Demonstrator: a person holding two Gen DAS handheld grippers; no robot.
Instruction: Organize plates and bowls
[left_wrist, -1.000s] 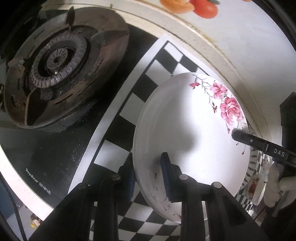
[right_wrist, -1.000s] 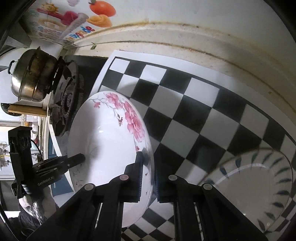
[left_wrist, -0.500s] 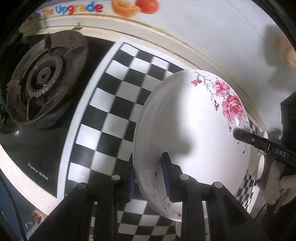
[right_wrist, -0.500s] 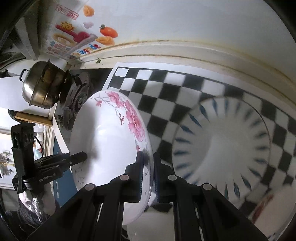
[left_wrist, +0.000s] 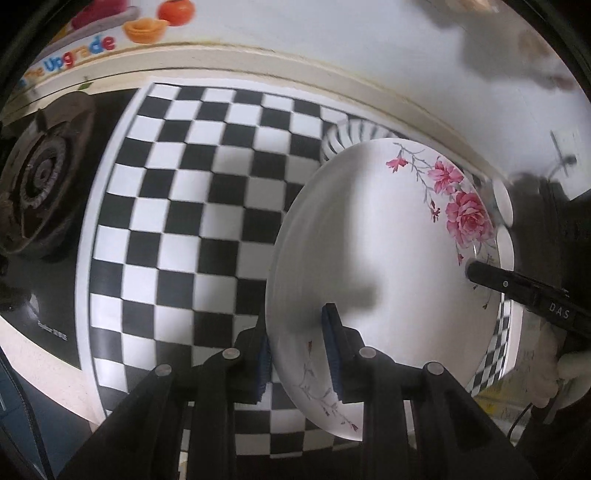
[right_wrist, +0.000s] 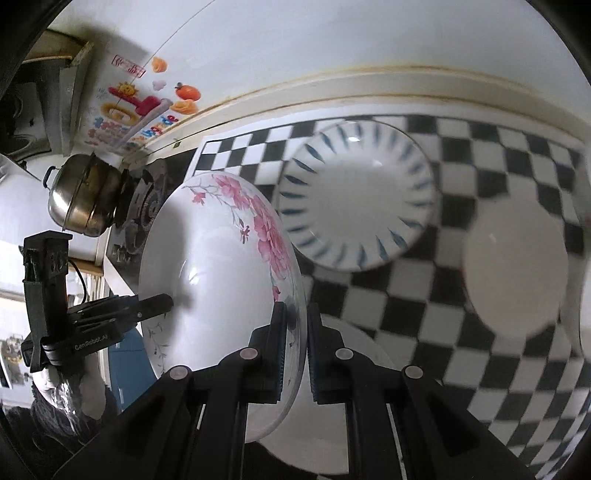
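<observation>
Steel catches the eye first, far to the left: a dull metal pot (right_wrist: 83, 195) sits on the stove, and next to it a bare gas burner (left_wrist: 40, 177) shows its dark rings. Above them a strip of bright stickers (right_wrist: 136, 110) runs along the white wall.

Moving right, a black-and-white checkered mat (left_wrist: 192, 206) covers the worktop (left_wrist: 33, 354).

Held up over the mat is a white plate with pink roses (left_wrist: 373, 266), tipped on edge rather than lying flat. Two tools carry it between them. The left tool (left_wrist: 297, 345) pinches the plate's near rim, one blue-padded finger behind the plate and one against its face. On the opposite rim, close to the roses, the right tool (right_wrist: 295, 343) does the same, its two pads pressed to either side of the thin edge. In each wrist view the other tool's black finger reaches in from the side and rests against the plate's face.

Past the rose plate, lying flat on the mat, is a white plate with blue dashes (right_wrist: 356, 195) around its border; from the left wrist view only a sliver of it peeks out behind the lifted plate. Farther right a plain white bowl (right_wrist: 517, 277) sits on the mat, blurred. Another white dish (right_wrist: 332, 406) shows low down beneath the right tool, partly hidden by it.
</observation>
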